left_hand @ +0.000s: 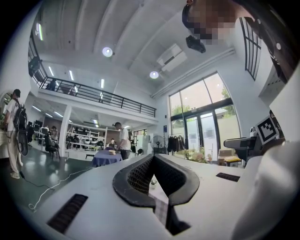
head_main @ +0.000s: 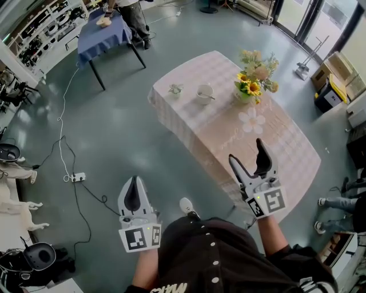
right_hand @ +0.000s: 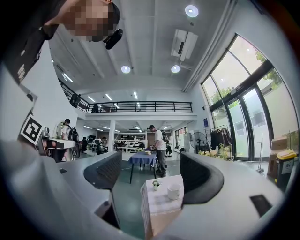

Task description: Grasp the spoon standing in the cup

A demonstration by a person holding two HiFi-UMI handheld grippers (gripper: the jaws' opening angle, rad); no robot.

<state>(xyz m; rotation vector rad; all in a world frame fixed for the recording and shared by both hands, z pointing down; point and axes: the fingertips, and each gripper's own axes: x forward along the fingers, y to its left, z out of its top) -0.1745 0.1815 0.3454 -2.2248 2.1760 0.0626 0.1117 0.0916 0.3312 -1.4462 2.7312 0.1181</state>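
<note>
A white cup point(head_main: 204, 93) stands at the far end of the table with the pink checked cloth point(head_main: 269, 149), and a spoon point(head_main: 211, 96) leans out of it to the right. My right gripper point(head_main: 246, 150) is open over the table's near end, well short of the cup. In the right gripper view the cup point(right_hand: 174, 191) shows small and far off between the open jaws of that gripper point(right_hand: 151, 157); the spoon is too small to make out there. My left gripper point(head_main: 134, 179) hangs shut and empty over the floor left of the table, its tips meeting in its own view point(left_hand: 153, 157).
A small white ornament point(head_main: 175, 89) sits left of the cup and a vase of yellow flowers point(head_main: 253, 84) to its right. Farther off stand a blue-clothed table point(head_main: 103, 34) with a person point(head_main: 134, 14) beside it. A cable with a power strip point(head_main: 78, 177) lies on the floor.
</note>
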